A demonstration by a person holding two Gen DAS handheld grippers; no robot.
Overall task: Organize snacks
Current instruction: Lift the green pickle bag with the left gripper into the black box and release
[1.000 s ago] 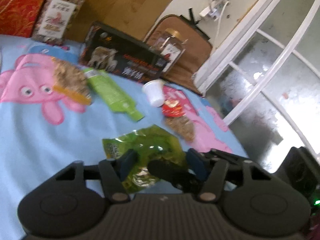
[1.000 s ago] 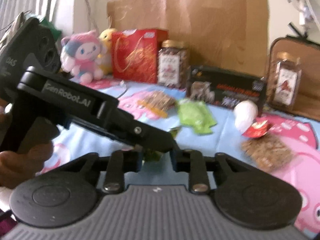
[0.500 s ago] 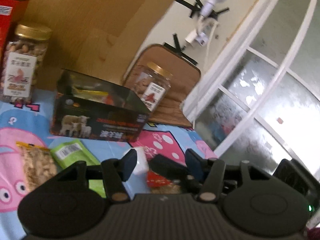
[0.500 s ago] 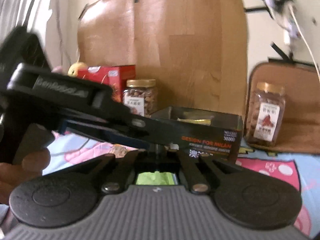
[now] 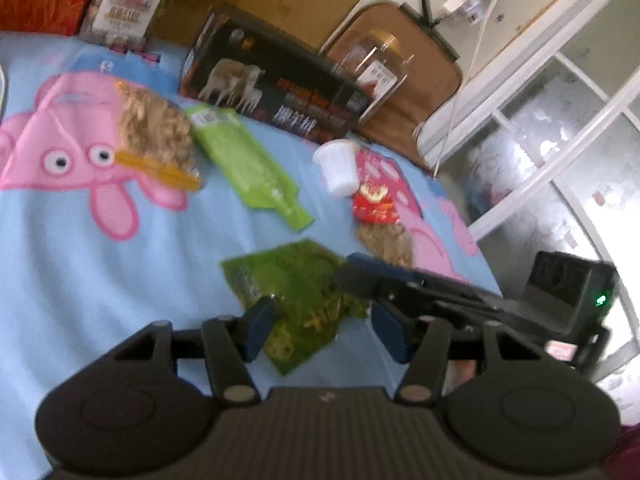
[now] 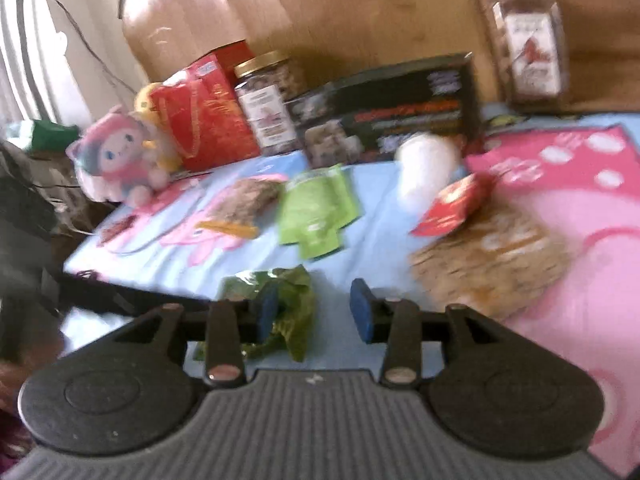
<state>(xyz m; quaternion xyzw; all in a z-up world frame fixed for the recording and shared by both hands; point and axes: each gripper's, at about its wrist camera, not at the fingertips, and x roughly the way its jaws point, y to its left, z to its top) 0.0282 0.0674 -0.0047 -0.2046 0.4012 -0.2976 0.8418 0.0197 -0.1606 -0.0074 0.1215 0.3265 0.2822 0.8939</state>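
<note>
Snacks lie on a blue cartoon cloth [image 5: 80, 264]. A dark green crinkly packet [image 5: 296, 280] lies just ahead of my open, empty left gripper [image 5: 324, 332]; it also shows in the right wrist view [image 6: 284, 304] by the left finger of my open, empty right gripper [image 6: 316, 314]. Further off lie a bright green pouch [image 5: 248, 160], a clear nut bag [image 5: 152, 132], a white cup [image 5: 338, 164], a small red packet [image 5: 374, 204] and a second nut bag [image 6: 488, 256]. An open black box [image 5: 276, 92] stands at the back. The right gripper's fingers [image 5: 384, 280] reach in from the right.
Two nut jars [image 6: 266, 104] [image 6: 528, 40], a red gift bag [image 6: 204, 120] and a plush toy [image 6: 116, 156] stand along the back. A wooden board [image 6: 320, 12] leans behind them. A window frame [image 5: 560, 128] is at the right, past the cloth's edge.
Both cameras tipped up toward the back wall half a second ago and have dropped back down over the cloth. The two grippers have moved apart. Both jaws are wider open now.
</note>
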